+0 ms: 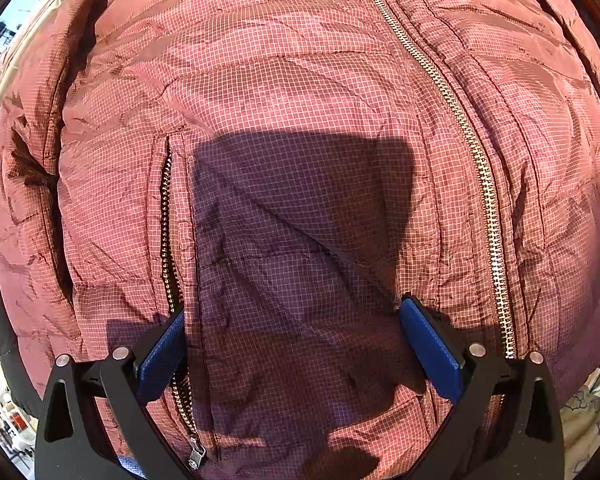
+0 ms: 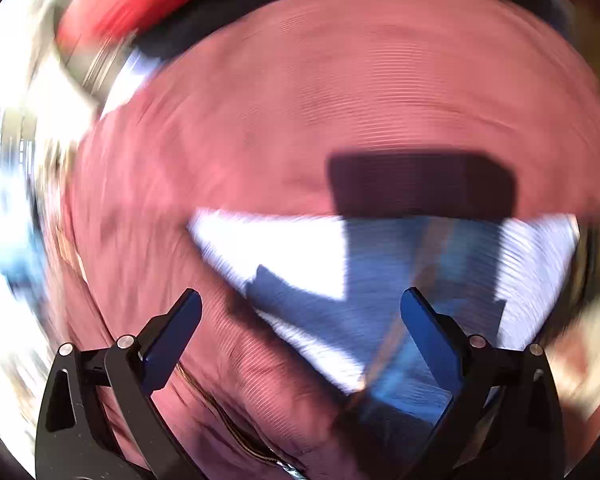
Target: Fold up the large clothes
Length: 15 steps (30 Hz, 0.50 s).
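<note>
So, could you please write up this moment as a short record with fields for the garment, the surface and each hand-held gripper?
garment: red quilted jacket, spread out, main zipper closed
pocket: zipped pocket beside the left finger
left hand-held gripper: open, pointing down over the jacket front, nothing between its pads
right hand-held gripper: open, empty, view blurred
surface: pale blue cloth showing past the jacket's edge

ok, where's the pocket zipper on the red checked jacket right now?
Left wrist view, left of centre: the brass pocket zipper runs down the red checked puffer jacket to the left blue pad, well left of the long front zipper.
</note>
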Each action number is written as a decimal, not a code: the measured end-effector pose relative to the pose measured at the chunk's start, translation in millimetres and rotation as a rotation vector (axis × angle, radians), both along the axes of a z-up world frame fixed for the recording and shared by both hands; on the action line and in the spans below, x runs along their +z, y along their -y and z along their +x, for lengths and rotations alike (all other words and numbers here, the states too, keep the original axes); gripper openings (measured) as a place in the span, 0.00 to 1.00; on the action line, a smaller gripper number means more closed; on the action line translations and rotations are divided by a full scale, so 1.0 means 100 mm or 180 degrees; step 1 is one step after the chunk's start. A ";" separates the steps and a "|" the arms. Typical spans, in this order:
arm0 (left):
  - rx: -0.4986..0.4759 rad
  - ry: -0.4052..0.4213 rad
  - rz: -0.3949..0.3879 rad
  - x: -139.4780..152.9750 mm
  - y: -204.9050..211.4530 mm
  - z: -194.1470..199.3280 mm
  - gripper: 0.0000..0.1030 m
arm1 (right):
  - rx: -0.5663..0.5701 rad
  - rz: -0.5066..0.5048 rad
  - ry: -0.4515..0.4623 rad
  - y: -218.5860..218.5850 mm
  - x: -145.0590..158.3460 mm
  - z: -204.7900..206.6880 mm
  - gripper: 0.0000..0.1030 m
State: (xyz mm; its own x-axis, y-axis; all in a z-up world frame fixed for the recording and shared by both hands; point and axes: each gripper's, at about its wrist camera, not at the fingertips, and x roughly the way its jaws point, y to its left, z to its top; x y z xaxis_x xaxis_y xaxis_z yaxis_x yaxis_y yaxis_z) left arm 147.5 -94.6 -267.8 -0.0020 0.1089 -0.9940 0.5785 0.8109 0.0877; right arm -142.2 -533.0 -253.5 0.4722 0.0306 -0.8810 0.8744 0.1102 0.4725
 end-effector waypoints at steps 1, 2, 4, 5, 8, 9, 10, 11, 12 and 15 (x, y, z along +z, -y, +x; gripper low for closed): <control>-0.0003 0.0004 -0.0002 0.00 -0.09 0.03 0.96 | -0.0333 0.0155 0.0066 0.09 -0.06 -0.23 0.95; -0.0003 0.0003 -0.0002 0.01 -0.09 0.03 0.96 | -0.0557 0.0251 0.0144 0.16 -0.11 -0.41 0.94; -0.0008 -0.0004 -0.0005 0.02 -0.08 0.00 0.96 | -0.0882 0.0313 0.0259 0.30 -0.17 -0.71 0.91; -0.0010 -0.0006 -0.0007 0.03 -0.08 -0.01 0.96 | -0.1025 0.0286 0.0284 0.35 -0.16 -0.85 0.91; -0.0012 -0.0003 -0.0008 0.05 -0.05 -0.04 0.96 | -0.1520 0.0259 0.0451 0.45 -0.21 -1.20 0.91; -0.0012 -0.0004 -0.0005 0.05 -0.05 -0.04 0.96 | -0.1641 0.0294 0.0493 0.48 -0.23 -1.30 0.91; -0.0014 -0.0006 -0.0001 0.04 -0.04 -0.05 0.96 | -0.1737 0.0354 0.0531 0.53 -0.31 -1.40 0.90; -0.0016 -0.0010 0.0006 0.03 -0.04 -0.05 0.96 | -0.1811 0.0400 0.0567 0.57 -0.38 -1.48 0.87; -0.0019 -0.0016 0.0013 0.03 -0.04 -0.04 0.96 | -0.1875 0.0425 0.0590 0.57 -0.41 -1.53 0.86; -0.0022 -0.0038 0.0026 0.02 -0.03 -0.03 0.96 | -0.2108 0.0478 0.0722 0.56 -0.48 -1.58 0.81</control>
State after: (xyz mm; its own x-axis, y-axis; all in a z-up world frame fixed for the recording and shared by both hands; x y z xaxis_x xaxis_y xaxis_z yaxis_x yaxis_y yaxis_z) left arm 144.7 -91.6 -265.6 -0.0130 0.1170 -0.9931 0.5851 0.8062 0.0873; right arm -300.4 -589.2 -302.0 0.6045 -0.2127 -0.7677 0.6135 -0.4903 0.6190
